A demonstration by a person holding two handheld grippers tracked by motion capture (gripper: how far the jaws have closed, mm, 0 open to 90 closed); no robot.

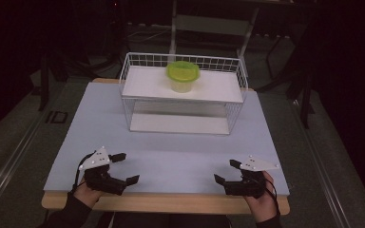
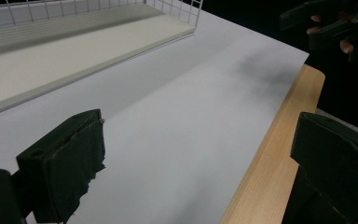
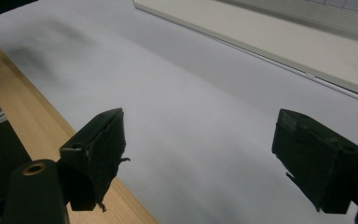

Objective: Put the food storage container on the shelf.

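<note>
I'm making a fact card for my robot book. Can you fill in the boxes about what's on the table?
table: white top, wooden front edge
rack: white wire rack at the far side, two shelves
cup: clear cup with a green lid, on the top shelf
left tool: open, holding nothing, near the front edge
right tool: open, holding nothing, near the front edge

Left gripper (image 1: pixel 129 168) is held low in the left hand (image 1: pixel 86 194), jaws spread wide with nothing between them. Right gripper (image 1: pixel 224 172) is held likewise in the right hand (image 1: pixel 261 199), jaws wide apart and empty. The two grippers sit well apart, jaws angled inward towards each other.
</note>
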